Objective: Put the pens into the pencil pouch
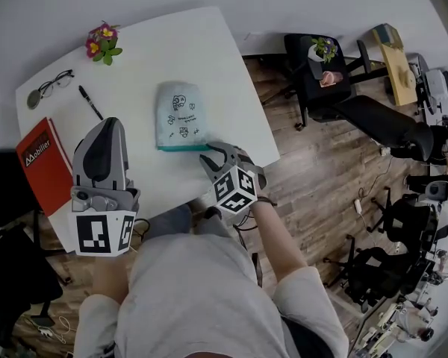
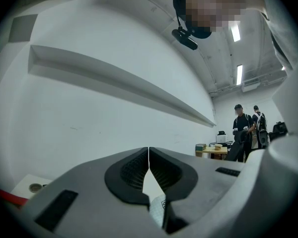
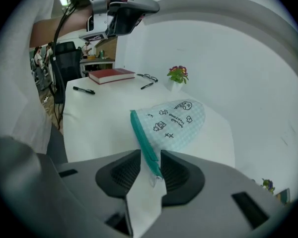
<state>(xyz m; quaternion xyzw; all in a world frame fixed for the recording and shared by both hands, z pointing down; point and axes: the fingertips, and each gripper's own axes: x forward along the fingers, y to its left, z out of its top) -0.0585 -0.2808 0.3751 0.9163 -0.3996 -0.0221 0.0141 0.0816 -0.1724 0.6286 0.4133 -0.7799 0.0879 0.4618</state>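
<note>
At the near edge of the desk [image 1: 216,43] the right gripper [image 1: 215,155] tilts down over the pencil pouch [image 1: 181,114]. Its jaws stand narrowly apart, and the right-hand end of the teal zipper [image 3: 139,128] lies between them, with bare desk showing beside it. The left gripper [image 1: 110,125] hangs level above the near left corner, its jaws pressed together on nothing.

The left gripper's body blocks the head view of the near pen [image 3: 83,90]. The right gripper view shows it lying by the near left corner, just short of the red book [image 1: 43,162] on the left edge.

The pouch, pale blue with small doodles, lies flat in the middle of the desk, its zipper side toward the near edge. Nothing lies on it.

Farther back, the far pen [image 1: 90,102] lies well apart from the pouch, toward the left edge. Glasses [image 1: 51,86] sit at the far left corner, and flowers [image 1: 101,42] stand by the far edge.

Beyond the right edge, black office chairs [image 1: 358,103] crowd the wooden floor [image 1: 313,177]. Past the left gripper's tips, two people [image 2: 243,130] stand far off across the room.
</note>
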